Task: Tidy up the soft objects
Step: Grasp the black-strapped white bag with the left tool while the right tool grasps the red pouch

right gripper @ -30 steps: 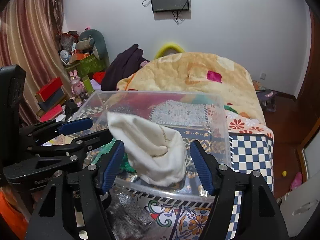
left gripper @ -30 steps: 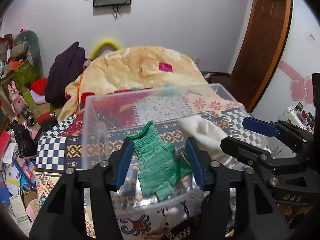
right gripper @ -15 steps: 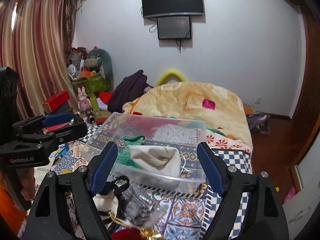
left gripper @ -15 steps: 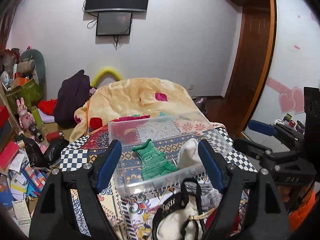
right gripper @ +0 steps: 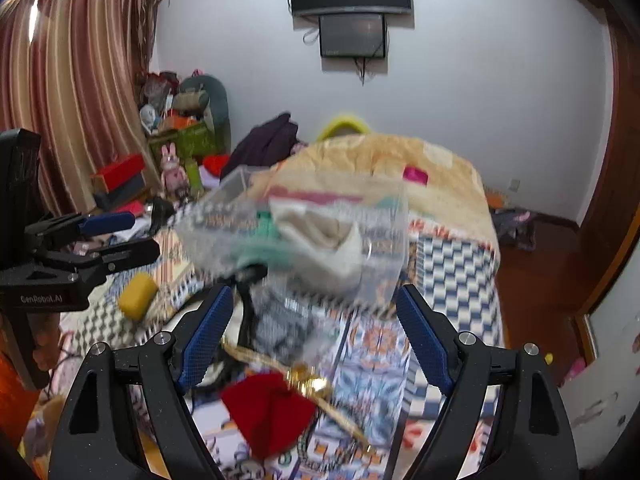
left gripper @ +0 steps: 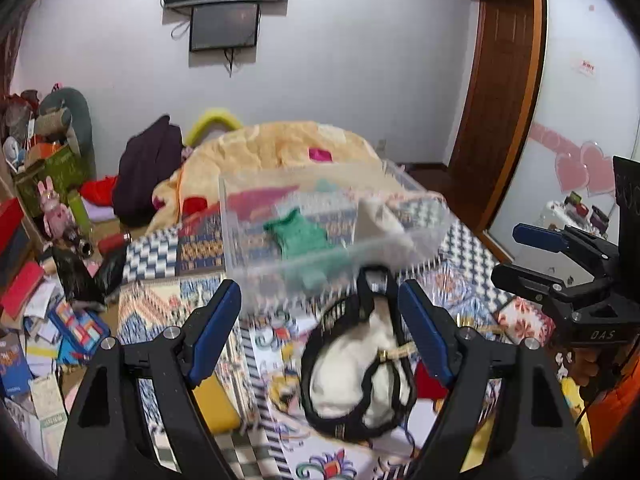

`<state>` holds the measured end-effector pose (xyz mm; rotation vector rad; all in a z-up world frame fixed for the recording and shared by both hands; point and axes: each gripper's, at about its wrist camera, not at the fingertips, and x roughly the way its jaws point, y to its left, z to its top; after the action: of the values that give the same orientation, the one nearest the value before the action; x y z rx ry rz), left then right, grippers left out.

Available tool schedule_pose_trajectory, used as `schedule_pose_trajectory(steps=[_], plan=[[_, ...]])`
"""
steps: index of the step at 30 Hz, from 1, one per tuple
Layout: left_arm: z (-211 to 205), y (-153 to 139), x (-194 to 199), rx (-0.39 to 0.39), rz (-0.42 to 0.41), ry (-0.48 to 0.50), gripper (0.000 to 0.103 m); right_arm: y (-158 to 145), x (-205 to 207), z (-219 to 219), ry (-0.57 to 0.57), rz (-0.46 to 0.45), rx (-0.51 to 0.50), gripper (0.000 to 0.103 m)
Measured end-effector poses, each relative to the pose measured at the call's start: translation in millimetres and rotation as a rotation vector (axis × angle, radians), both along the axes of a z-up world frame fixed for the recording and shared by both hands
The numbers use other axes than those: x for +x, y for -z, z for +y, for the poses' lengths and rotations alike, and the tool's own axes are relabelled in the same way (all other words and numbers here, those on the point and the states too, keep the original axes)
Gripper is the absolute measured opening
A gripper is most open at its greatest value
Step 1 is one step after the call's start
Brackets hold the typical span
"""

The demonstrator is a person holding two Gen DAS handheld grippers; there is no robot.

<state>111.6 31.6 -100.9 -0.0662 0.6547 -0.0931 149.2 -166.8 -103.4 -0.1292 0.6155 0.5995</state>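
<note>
Both grippers spread wide and empty above the patterned bed

The left gripper (left gripper: pixel 320 320) and right gripper (right gripper: pixel 312 320) grasp nothing — fingers apart. Ahead on the bed cover (left gripper: pixel 472 256) sits the clear plastic bin (left gripper: pixel 280 268), holding a green knit piece (left gripper: pixel 300 234) and a cream cloth (right gripper: pixel 320 236). Nearer lie a black-trimmed white pouch (left gripper: pixel 352 376), a red cloth (right gripper: pixel 268 408) and a yellow sponge (right gripper: pixel 138 296) — all outside the bin

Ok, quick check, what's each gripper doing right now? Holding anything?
Left gripper: open, holding nothing, above the white pouch.
Right gripper: open, holding nothing, above the red cloth.
</note>
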Motion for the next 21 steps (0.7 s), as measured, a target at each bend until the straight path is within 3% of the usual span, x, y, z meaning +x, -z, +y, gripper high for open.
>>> schedule_pose_trajectory(steps=[11,21], plan=[[-6,47,1,-0.015,0.126,0.010,0.081,63,10,2,-0.038,0.180,-0.056,0.078],[-9,55,37,-0.035,0.141,0.025,0.081,76,12,6,-0.066,0.211,-0.075,0.035]])
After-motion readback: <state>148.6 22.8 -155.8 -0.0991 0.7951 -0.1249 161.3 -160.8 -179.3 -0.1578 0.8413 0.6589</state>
